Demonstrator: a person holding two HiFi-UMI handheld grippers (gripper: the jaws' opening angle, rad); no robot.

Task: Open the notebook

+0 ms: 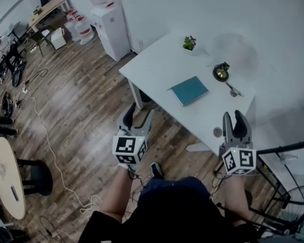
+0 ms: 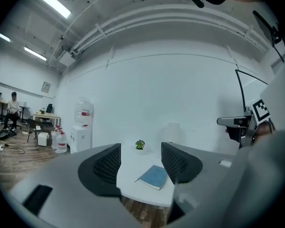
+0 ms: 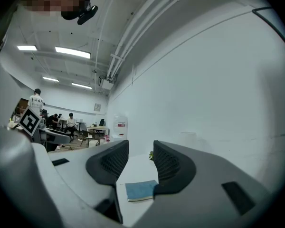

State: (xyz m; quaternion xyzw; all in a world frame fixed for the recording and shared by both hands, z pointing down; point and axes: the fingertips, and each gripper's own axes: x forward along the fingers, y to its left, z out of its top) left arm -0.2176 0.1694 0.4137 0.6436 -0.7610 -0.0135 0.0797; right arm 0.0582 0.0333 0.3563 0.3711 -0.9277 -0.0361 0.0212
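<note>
A closed blue notebook [image 1: 189, 90] lies flat near the middle of the white table [image 1: 157, 65]. Between the left jaws it shows as the notebook [image 2: 154, 176], and between the right jaws as the notebook [image 3: 138, 191]. My left gripper [image 1: 138, 116] hangs open over the wooden floor, short of the table's near edge. At the table's near right corner my right gripper [image 1: 234, 123] is held open, with nothing between its jaws. Both are well short of the notebook.
A small potted plant [image 1: 189, 43] stands at the table's far side. A black round object [image 1: 221, 72] and a metal piece [image 1: 234, 90] lie to the right of the notebook. A water dispenser [image 1: 111, 27] stands by the wall. A round side table [image 1: 7, 184] is at left, a black rack [image 1: 286, 186] at right.
</note>
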